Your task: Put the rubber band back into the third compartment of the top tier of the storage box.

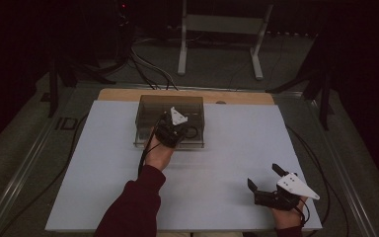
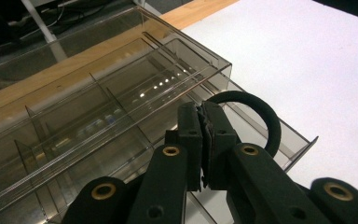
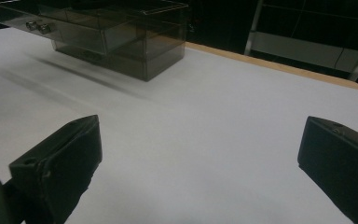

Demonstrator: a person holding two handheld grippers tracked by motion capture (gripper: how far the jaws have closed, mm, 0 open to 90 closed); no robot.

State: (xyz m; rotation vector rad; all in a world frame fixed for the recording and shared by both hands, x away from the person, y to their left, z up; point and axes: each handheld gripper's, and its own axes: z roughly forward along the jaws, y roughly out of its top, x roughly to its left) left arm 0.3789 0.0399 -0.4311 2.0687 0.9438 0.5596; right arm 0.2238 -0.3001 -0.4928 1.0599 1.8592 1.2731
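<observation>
A smoky clear plastic drawer box (image 1: 170, 111) stands at the back middle of the white table top (image 1: 227, 163). Its drawer (image 2: 300, 140) is pulled out, with dividers inside. My left gripper (image 1: 170, 129) hovers over the open drawer, shut on a black ring (image 2: 262, 111) that sticks out to the right of the jaws. The ring (image 1: 193, 132) hangs above the drawer's right end. My right gripper (image 1: 264, 177) rests low at the near right of the table, open wide with nothing between its fingers (image 3: 65, 154). The box (image 3: 121, 42) lies far ahead of it.
A bare wooden strip (image 1: 187, 94) runs behind the white top. Beyond it stand a white metal frame (image 1: 222, 29) and dark stands on the floor. Cables (image 1: 148, 69) trail on the floor and along both table sides.
</observation>
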